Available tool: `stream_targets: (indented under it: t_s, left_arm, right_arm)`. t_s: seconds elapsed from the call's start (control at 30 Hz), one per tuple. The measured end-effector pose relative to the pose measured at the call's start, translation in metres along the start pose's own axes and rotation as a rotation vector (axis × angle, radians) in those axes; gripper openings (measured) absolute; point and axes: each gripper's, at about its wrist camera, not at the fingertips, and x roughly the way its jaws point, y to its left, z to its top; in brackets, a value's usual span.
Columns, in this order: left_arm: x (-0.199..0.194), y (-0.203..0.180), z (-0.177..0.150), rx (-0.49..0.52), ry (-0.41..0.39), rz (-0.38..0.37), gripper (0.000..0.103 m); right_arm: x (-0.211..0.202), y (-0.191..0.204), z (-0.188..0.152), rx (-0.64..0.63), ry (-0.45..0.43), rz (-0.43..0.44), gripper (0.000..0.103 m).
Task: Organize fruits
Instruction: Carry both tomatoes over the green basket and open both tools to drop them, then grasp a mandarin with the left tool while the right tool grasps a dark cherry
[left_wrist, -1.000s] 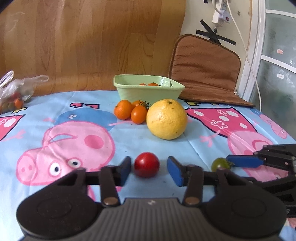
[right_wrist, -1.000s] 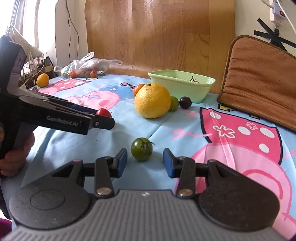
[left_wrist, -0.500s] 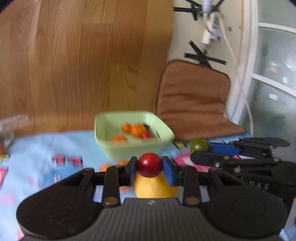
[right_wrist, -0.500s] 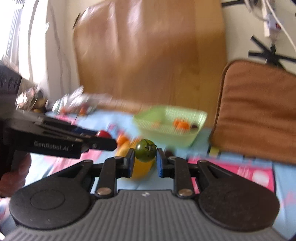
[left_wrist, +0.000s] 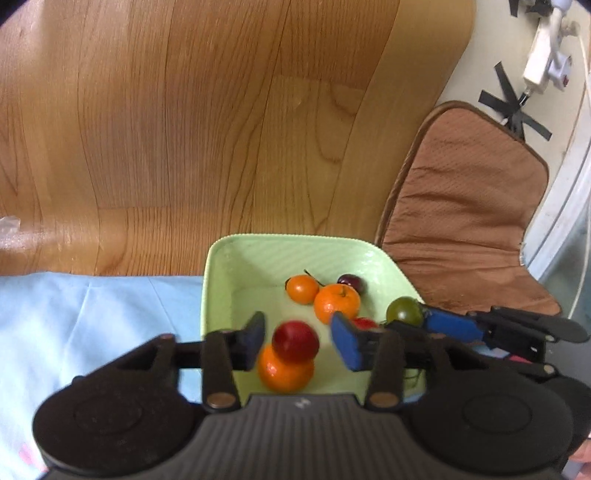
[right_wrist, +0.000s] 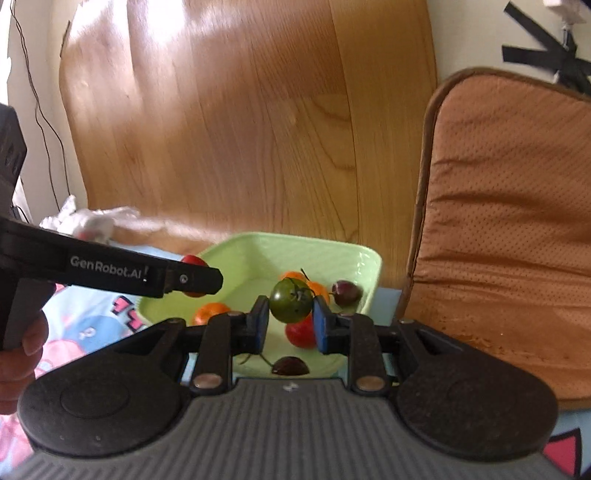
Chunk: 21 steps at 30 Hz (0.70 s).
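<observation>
Hovering over the green bowl (left_wrist: 218, 273), left gripper (left_wrist: 297, 341) with jaws released drops a red tomato (left_wrist: 295, 341), which may bounce out, while right gripper (right_wrist: 288, 325) clamps a green tomato (right_wrist: 290, 304)

Green bowl (left_wrist: 218, 280): smooth plastic, slight sheen. Red tomato (left_wrist: 294, 341) and green tomato (right_wrist: 290, 299): glossy skins. Backboard (left_wrist: 221, 129): smooth wood-grain, satin. Cushion (right_wrist: 509, 229): brown perforated cloth, matt. Left hand-held gripper (left_wrist: 297, 341): matt black plastic, ribbed body.
</observation>
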Motion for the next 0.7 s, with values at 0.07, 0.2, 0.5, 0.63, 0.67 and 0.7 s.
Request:
stream_targets:
  t_s: [0.07, 0.2, 0.5, 0.63, 0.67, 0.7]
  left_arm:
    - [0.0, 0.0, -0.002, 0.001, -0.006, -0.005, 0.049]
    - [-0.024, 0.013, -0.007, -0.018, -0.04, -0.019, 0.054]
    - [-0.064, 0.061, -0.058, -0.22, 0.014, -0.083, 0.066]
    - [-0.053, 0.073, -0.07, -0.303, 0.044, -0.121, 0.084]
    - [-0.049, 0.072, -0.072, -0.305, 0.053, -0.121, 0.084]
    - [-0.046, 0.071, -0.074, -0.308, 0.061, -0.121, 0.079]
  right_arm:
    - [-0.001, -0.002, 0.0, 0.012, -0.002, 0.002, 0.03]
    - [-0.019, -0.005, -0.001, 0.04, -0.041, 0.011, 0.036]
    - [-0.062, -0.007, -0.037, 0.153, 0.052, 0.158, 0.036]
    - [-0.043, -0.003, -0.043, 0.201, 0.131, 0.16, 0.036]
    - [-0.039, -0.004, -0.043, 0.22, 0.142, 0.168, 0.036]
    - [-0.033, -0.004, -0.043, 0.24, 0.152, 0.176, 0.036]
